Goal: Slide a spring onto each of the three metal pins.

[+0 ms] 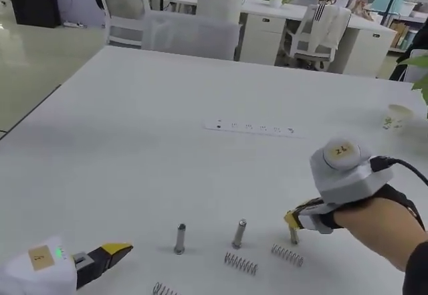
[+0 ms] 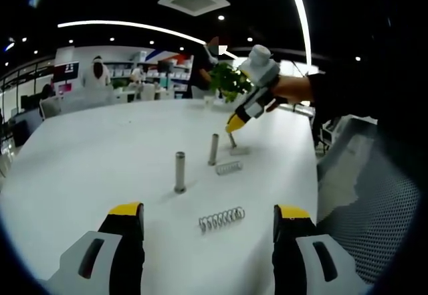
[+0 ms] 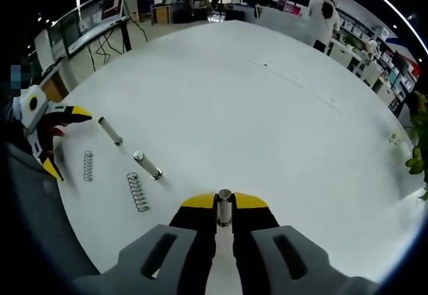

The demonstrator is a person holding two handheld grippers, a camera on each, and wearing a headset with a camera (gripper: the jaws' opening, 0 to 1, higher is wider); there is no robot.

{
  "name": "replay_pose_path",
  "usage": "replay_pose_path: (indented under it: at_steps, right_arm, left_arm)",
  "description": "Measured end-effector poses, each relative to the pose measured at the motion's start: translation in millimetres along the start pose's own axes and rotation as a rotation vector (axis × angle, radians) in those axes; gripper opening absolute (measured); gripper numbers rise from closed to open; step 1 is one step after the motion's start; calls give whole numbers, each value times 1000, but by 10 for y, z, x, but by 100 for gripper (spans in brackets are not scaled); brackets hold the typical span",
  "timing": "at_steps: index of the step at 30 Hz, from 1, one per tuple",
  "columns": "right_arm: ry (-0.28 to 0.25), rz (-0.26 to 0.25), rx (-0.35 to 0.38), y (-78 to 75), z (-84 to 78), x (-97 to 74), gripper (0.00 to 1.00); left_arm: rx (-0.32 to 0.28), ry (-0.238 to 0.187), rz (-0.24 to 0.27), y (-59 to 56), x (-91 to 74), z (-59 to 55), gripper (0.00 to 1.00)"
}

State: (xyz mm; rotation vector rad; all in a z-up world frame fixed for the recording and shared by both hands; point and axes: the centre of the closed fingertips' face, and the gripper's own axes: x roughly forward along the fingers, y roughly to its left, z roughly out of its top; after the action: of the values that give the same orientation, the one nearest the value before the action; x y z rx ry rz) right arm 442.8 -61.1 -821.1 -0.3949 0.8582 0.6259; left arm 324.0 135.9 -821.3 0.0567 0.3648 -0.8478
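Observation:
Two metal pins stand upright on the white table. My right gripper is shut on a third pin, holding it upright with its foot near the tabletop. Three springs lie flat: one in front of the middle pin, one by the held pin, one at the near edge. My left gripper is open and hovers low at the left, empty. In the left gripper view the nearest spring lies just ahead of the wide-apart jaws.
A flush power strip sits mid-table. A paper cup stands at the far right beside plant leaves. Chairs and desks line the far side. The table's left edge runs diagonally.

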Motion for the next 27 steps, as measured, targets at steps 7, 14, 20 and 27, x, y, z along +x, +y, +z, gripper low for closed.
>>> replay_pose_path:
  at_steps: [7, 14, 20, 27]
  right_arm:
    - [-12, 0, 27, 7, -83, -84, 5]
    - [-16, 11, 47, 64, -146, -127, 5]
    - [-10, 21, 37, 134, -182, -151, 5]
    - [-6, 24, 36, 171, -218, -182, 5]
  left_arm:
    - [5, 2, -5, -17, 6, 6, 75]
    - [8, 3, -7, -26, 7, 4, 75]
    - [9, 2, -7, -24, 11, 9, 75]
    - [11, 0, -10, -31, 16, 8, 75]
